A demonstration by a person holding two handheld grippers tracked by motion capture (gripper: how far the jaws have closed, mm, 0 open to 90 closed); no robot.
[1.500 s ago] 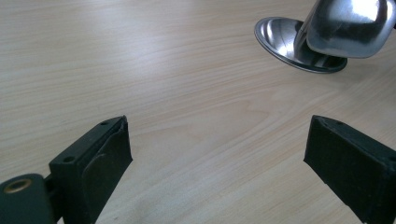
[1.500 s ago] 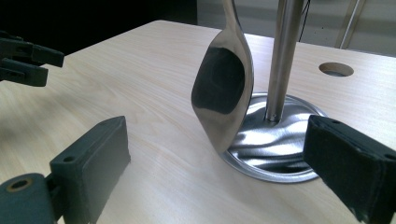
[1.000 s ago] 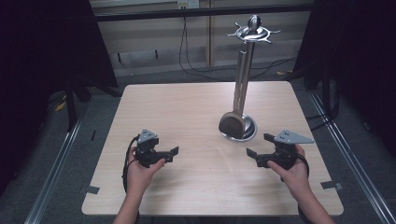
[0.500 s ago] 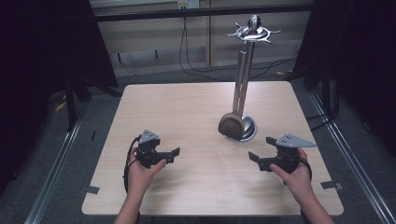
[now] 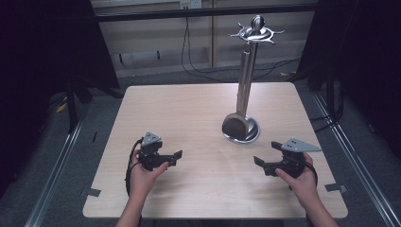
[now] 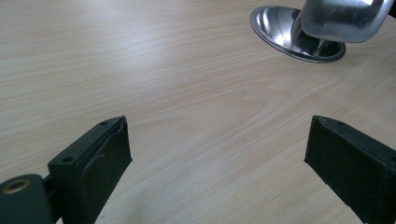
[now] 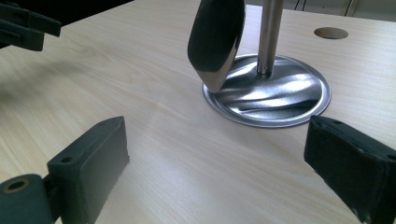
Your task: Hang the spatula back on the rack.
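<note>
A tall metal stand (image 5: 246,71) with a round base (image 5: 250,136) rises right of the table's middle. From its hooked top ring hangs a steel utensil with a spoon-like head (image 5: 235,126) low over the base. My left gripper (image 5: 178,157) is held at the front left, open and empty, pointing right. My right gripper (image 5: 257,165) is at the front right, open and empty, pointing left. In the left gripper view the open gripper (image 6: 217,154) faces bare wood, the base (image 6: 294,32) far ahead. In the right gripper view the gripper (image 7: 217,158) frames the spoon head (image 7: 217,39) and base (image 7: 271,98).
The light wooden table (image 5: 189,109) has a small round hole (image 7: 330,32) beyond the stand. Metal rails (image 5: 61,161) run along the floor on both sides. Cables hang behind the far edge. In the right gripper view the left gripper (image 7: 28,25) shows at top left.
Both grippers have drifted slightly toward the front edge, the right one more. Their jaws stay open. The stand and hanging utensil have not moved.
</note>
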